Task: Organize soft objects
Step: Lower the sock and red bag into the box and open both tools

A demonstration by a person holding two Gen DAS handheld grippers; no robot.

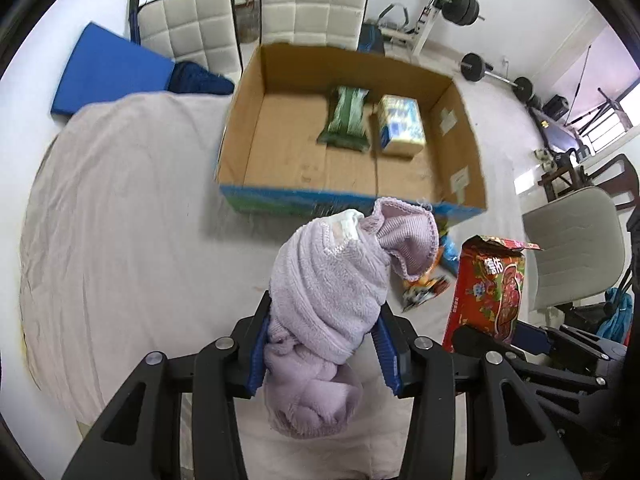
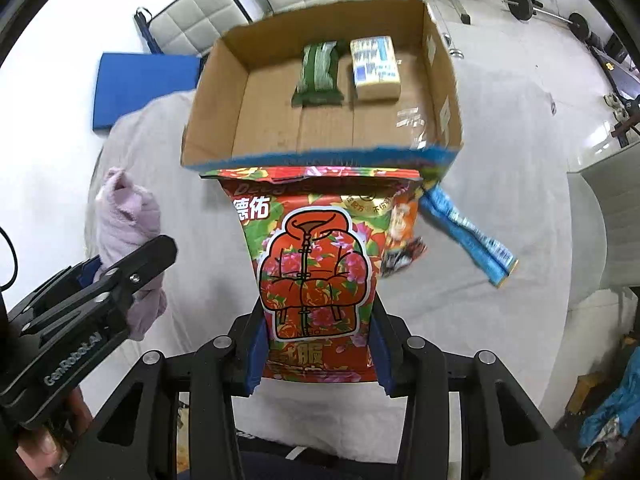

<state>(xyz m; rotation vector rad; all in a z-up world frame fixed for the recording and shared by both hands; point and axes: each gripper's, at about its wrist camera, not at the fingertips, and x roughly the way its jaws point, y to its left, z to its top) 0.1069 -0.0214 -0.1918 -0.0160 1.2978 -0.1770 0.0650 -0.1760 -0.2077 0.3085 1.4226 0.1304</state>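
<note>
The left gripper (image 1: 324, 344) is pinching a purple knit cloth (image 1: 332, 280), its long side pointing at the cardboard box (image 1: 348, 202). The right gripper (image 2: 318, 344) is squeezing a red flowery bag (image 2: 316, 264) standing up at the box's near edge. 2 packs are sitting at the back, leaving open floor.

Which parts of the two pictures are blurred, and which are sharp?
Left wrist view: the cardboard box front edge is smeared, the lilac towel in the left gripper sharp. Right wrist view: the box edge smeared too, the red floral pack in the right gripper sharp.
</note>
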